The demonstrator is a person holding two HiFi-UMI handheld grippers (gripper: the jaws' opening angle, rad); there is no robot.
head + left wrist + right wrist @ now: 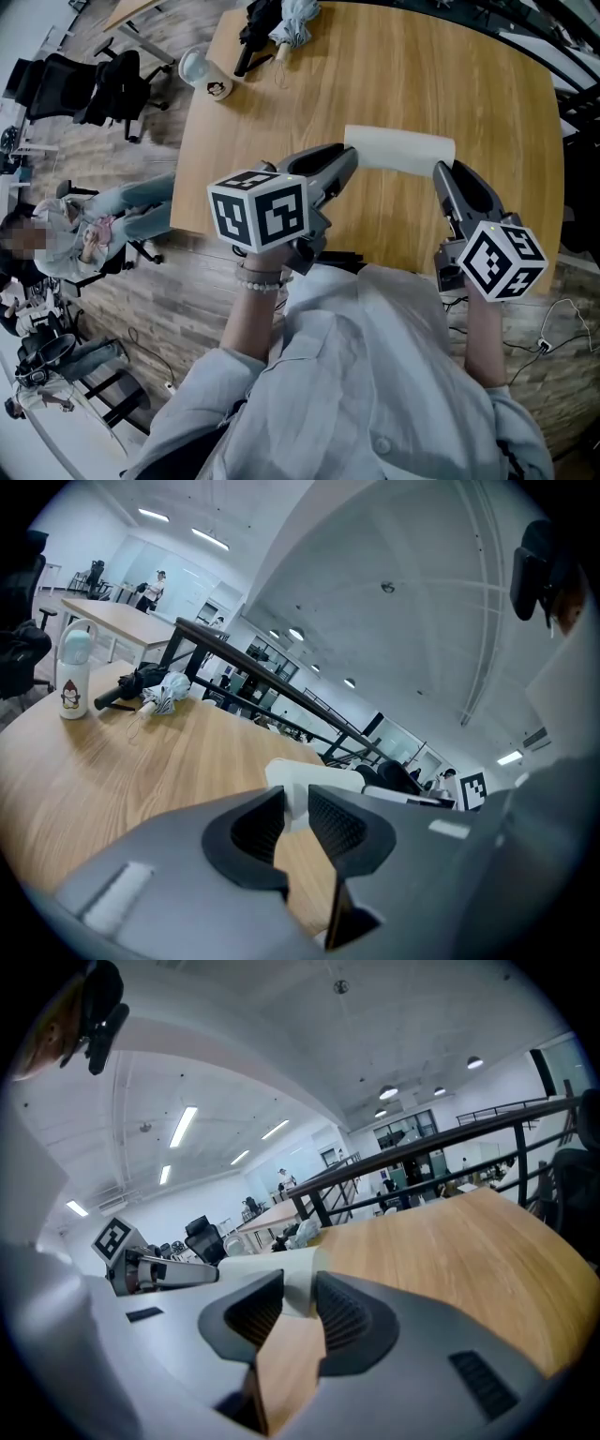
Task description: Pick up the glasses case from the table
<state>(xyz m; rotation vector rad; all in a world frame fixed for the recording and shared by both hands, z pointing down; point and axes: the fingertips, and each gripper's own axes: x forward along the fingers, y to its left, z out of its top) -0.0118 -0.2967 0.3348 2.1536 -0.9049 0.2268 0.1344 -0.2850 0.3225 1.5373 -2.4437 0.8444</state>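
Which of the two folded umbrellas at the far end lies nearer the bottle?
The black umbrella; the pale umbrella lies beyond it, farther from the white bottle.

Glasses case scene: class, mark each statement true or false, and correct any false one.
1. The white glasses case is held between both hand-held grippers. True.
2. The left hand-held gripper has empty jaws. False: they clamp one end of the case.
3. A white bottle stands upright on the table. True.
4. The umbrellas lie beside the right hand-held gripper. False: they lie at the table's far edge, near the bottle.
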